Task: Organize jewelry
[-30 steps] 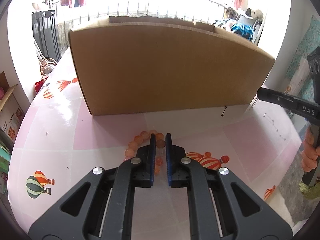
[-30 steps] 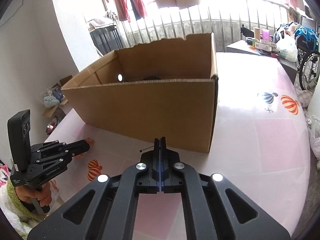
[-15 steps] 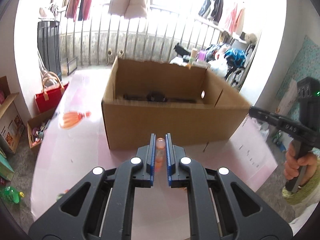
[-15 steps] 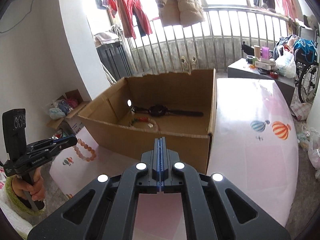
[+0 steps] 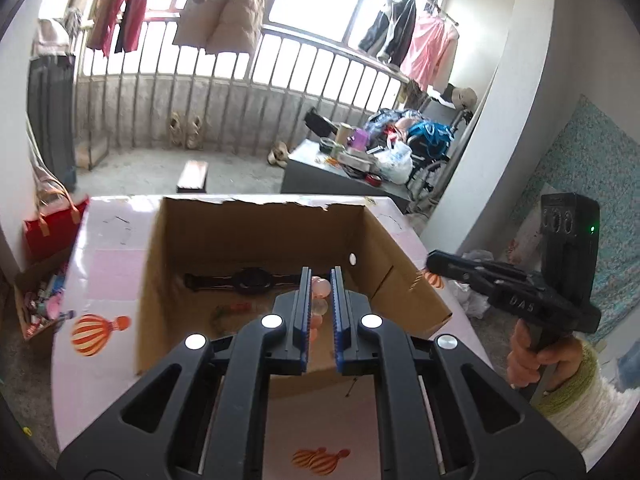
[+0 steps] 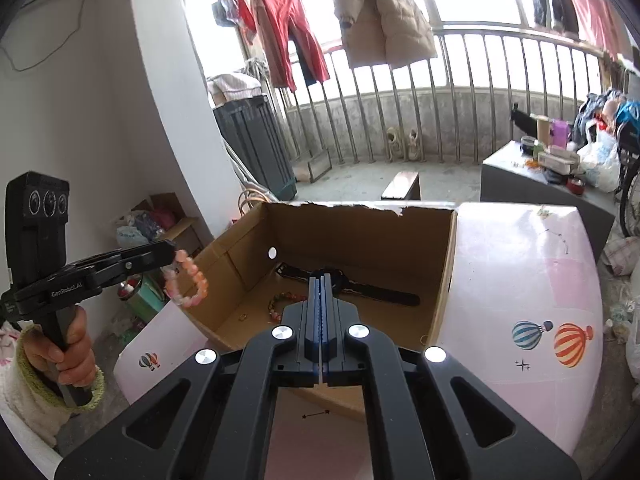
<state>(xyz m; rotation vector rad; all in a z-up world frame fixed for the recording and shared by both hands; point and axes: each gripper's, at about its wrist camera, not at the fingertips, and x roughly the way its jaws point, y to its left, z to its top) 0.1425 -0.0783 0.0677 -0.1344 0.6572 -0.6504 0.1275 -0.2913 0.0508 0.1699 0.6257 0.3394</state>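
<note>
While the left gripper (image 5: 319, 300) is closed narrowly on a bracelet of pink-orange beads (image 5: 321, 298), the beads sit between its blue pads and the loop hangs free below the tips, as the right wrist view shows it (image 6: 187, 280) in the air just beside the left wall of the box. The right gripper (image 6: 322, 312) has its two fingers pressed fully together and nothing is between them. Under both grippers is a table (image 6: 520, 280) with a pink cloth printed with hot-air balloons, and a thin dark pin (image 6: 316, 415) lies on the cloth just in front of the box. Behind it stands an open cardboard box (image 6: 444, 280). Inside the box, on its floor, a black wristwatch (image 6: 384, 296) lies flat near the far wall, a bracelet of mixed coloured beads (image 6: 280, 302) lies nearer, and a small gold ring (image 6: 242, 317) is near the left wall. Farther away are a railing with windows and clothes (image 6: 380, 20) hanging above it.
</note>
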